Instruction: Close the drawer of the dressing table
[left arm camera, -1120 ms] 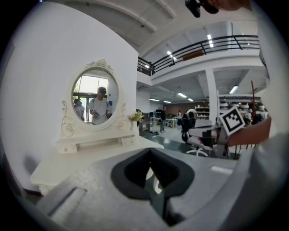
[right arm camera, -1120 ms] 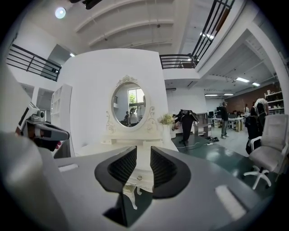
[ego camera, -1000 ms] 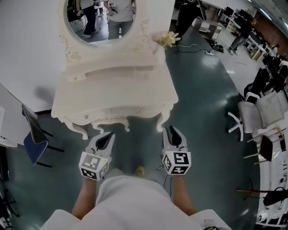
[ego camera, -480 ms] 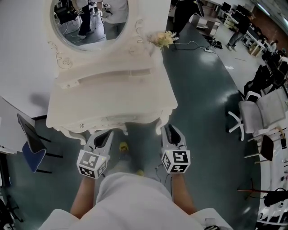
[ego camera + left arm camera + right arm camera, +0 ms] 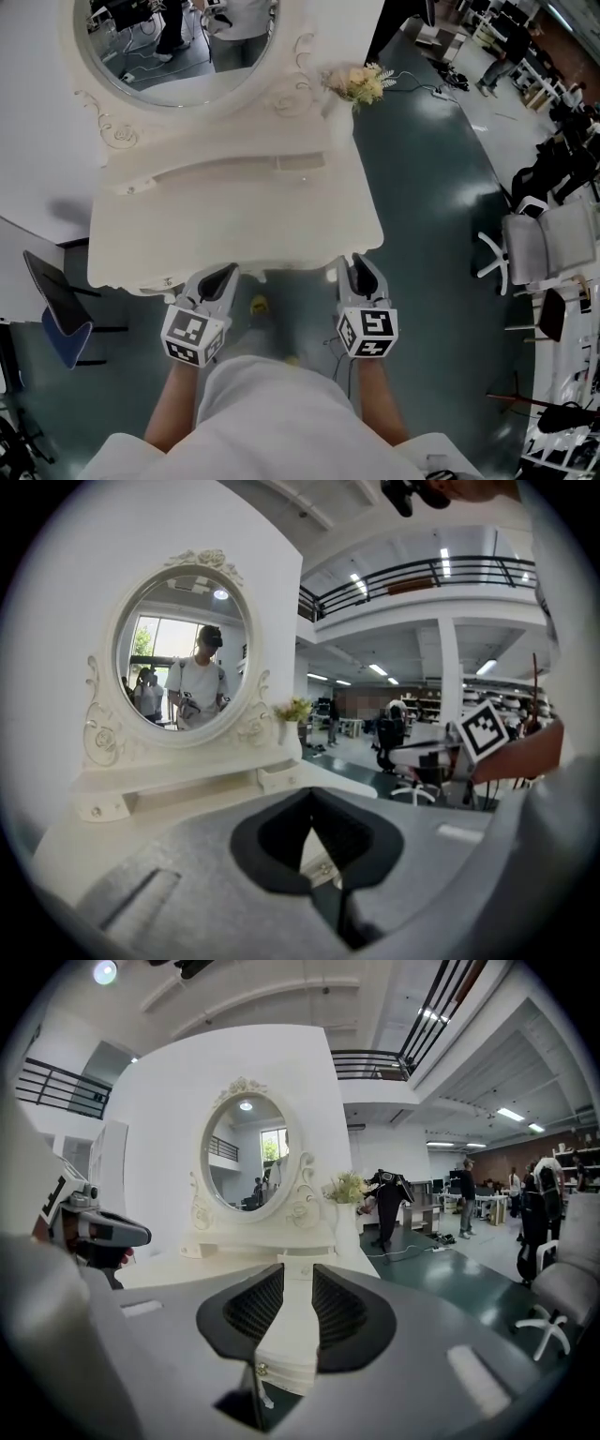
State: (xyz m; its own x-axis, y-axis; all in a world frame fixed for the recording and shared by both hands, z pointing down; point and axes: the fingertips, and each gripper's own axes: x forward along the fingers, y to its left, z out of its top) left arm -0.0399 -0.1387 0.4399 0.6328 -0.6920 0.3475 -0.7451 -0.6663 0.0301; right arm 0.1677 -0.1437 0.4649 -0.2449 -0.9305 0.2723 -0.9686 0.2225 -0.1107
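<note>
Since the earlier head view the dressing table [image 5: 234, 225] has slid down the frame towards both tongs; its front edge, then well above them, now lies right at their tips, and the front panel has gone out of sight under the tabletop.

By count:
- **Dressing table:** one, cream, filling the upper left and centre.
- **Mirror:** one oval mirror [image 5: 178, 47] at the top of the table, reflecting a person in a white shirt.
- **Vase:** one white vase [image 5: 291, 741] at the tabletop's upper right corner, holding one bunch of pale flowers [image 5: 361, 84].
- **Tongs:** two, each with one marker cube.
- **Chair:** one blue chair [image 5: 56, 309] at the left edge.

The left tongs [image 5: 217, 279] sit at the lower left of the table front. In the left gripper view their tips meet and nothing is gripped.

The right tongs [image 5: 361, 277] sit at the table's lower right corner. Their jaws stand apart and hold nothing.

In the right gripper view the drawer front [image 5: 286, 1358] shows through that gap, just under the tabletop edge, with one small knob [image 5: 261, 1369]. I cannot tell whether the drawer is pulled out or pushed in
</note>
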